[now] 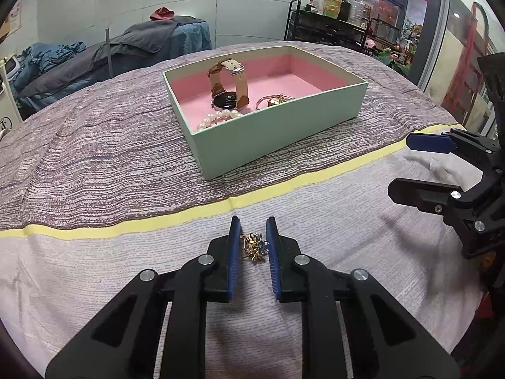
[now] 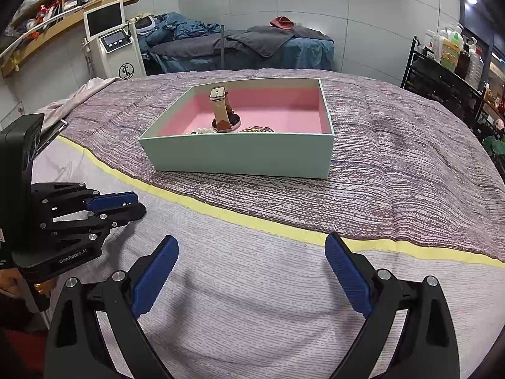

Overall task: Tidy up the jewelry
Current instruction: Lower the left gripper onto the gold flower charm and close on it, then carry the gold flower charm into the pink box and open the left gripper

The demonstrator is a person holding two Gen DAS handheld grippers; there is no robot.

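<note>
A small gold and blue jewelry piece (image 1: 254,247) lies on the pale cloth just in front of the yellow stripe. My left gripper (image 1: 253,222) has its blue pads against both sides of it; this gripper also shows at the left of the right wrist view (image 2: 139,204). My right gripper (image 2: 251,248) stands wide open over bare cloth, holding nothing, and appears at the right edge of the left wrist view (image 1: 401,165). The mint box with pink lining (image 1: 277,129) (image 2: 240,158) holds a tan-strap watch (image 1: 228,90) (image 2: 222,110), a pearl bracelet (image 1: 217,118) and a gold bangle (image 1: 274,100).
A yellow stripe (image 1: 176,218) (image 2: 221,213) crosses the bedcover between the pale near part and the purple woven part under the box. Behind stand a treatment bed with blue and grey covers (image 2: 246,47), a white machine (image 2: 110,38) and a black cart of bottles (image 2: 448,63).
</note>
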